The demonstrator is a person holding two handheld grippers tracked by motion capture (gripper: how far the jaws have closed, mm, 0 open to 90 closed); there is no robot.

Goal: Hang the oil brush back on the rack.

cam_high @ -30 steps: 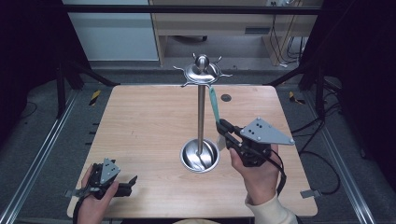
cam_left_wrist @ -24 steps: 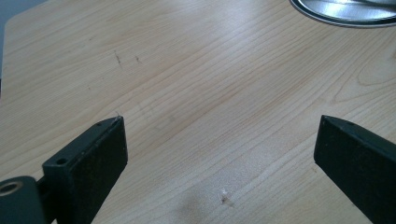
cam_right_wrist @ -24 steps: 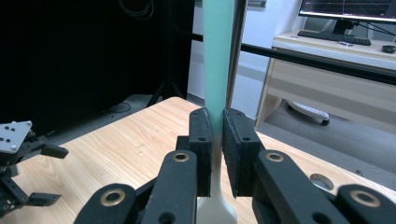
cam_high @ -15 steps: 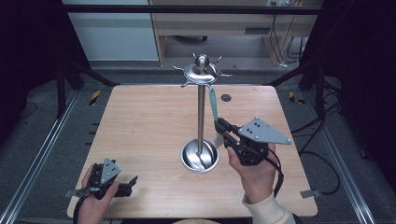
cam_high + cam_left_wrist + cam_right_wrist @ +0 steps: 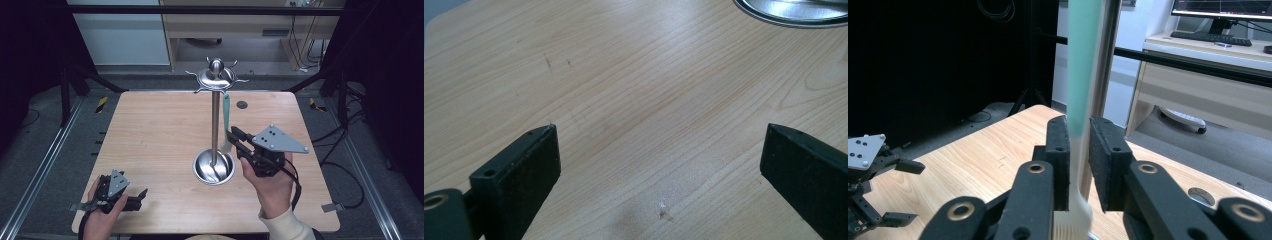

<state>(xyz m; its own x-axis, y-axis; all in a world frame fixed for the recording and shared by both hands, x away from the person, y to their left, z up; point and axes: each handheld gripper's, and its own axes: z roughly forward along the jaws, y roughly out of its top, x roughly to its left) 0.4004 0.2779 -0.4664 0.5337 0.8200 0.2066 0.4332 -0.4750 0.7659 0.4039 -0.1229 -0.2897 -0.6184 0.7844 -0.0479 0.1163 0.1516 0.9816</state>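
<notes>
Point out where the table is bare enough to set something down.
Bare wood lies left of the utensil stand, from the far edge of the table to the left gripper. It is crowded right of the stand's base, where the right gripper sits around the hanging brush.

In the right gripper view the teal-handled brush is blurred and cut off at the top edge; its bristles run past the bottom edge. The stand's pole is largely hidden behind that handle. In the left gripper view the stand's base is cropped at the top edge. In the high view, the brush's hook is too small to judge.
</notes>
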